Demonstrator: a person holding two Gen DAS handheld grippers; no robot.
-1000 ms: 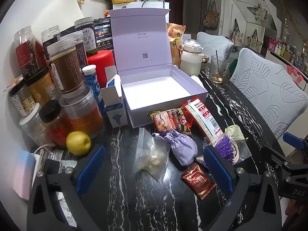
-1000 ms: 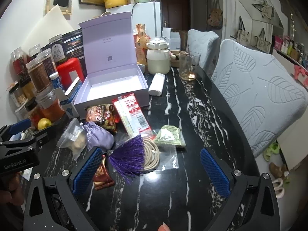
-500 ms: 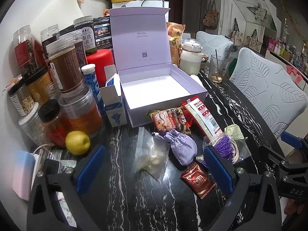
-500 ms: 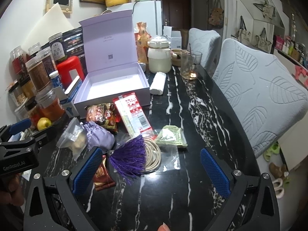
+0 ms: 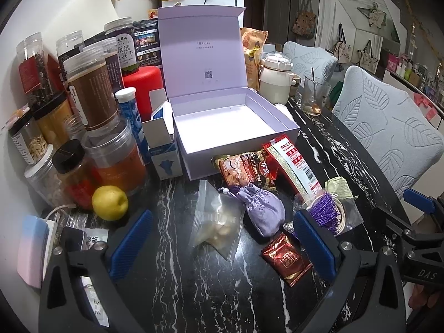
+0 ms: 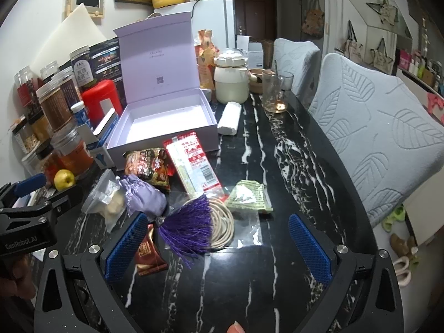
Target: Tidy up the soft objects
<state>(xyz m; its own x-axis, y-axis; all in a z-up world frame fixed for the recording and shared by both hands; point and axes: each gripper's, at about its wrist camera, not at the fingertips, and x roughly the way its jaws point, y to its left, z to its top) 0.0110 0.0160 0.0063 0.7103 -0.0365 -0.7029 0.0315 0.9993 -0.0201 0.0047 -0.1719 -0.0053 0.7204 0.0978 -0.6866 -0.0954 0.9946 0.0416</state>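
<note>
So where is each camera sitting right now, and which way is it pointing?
Left wrist: on the left tool, low over the dark table, facing the open lilac box; its blue fingers frame a clear bag.
Right wrist: on the right tool, further right, facing the same way; the left tool shows at its left edge.
Both share the box, purple pouch and tassel.

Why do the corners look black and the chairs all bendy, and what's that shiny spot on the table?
Both views use a fisheye lens: it leaves dark corners and curves things near the edges, like the chair in the right wrist view. That view also shows lamp glare on the plastic bag. In the left wrist view, the box floor glows brightly.
</note>
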